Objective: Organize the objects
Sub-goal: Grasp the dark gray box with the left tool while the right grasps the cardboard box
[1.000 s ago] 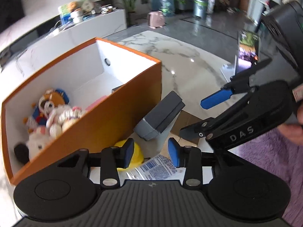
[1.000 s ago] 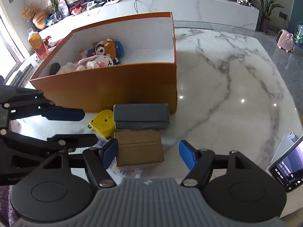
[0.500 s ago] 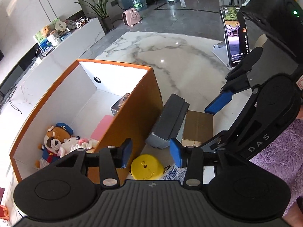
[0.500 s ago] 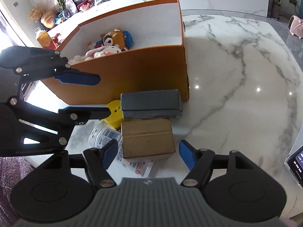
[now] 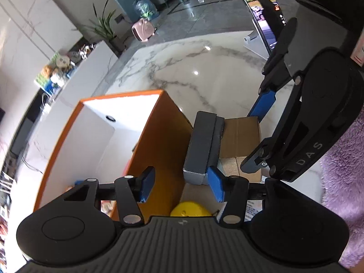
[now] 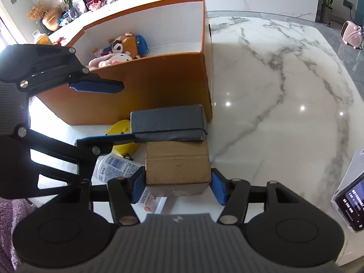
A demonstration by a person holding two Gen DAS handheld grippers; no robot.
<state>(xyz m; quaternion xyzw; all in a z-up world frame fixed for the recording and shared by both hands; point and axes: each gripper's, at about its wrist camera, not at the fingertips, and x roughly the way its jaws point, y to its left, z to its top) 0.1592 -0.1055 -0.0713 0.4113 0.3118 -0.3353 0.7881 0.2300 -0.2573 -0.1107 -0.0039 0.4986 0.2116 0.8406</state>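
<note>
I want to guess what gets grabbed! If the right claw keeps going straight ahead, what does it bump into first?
Probably the brown cardboard box. The right claw is open with the box's near end already between its blue fingers, so little gap remains.

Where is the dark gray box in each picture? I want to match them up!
Left wrist view: the dark gray box is just right of centre, running away from the camera, between the orange bin and the cardboard box.
Right wrist view: the dark gray box lies sideways at centre, behind the cardboard box, in front of the bin.
Shared landmark: the orange bin's wall right beside it.
</note>
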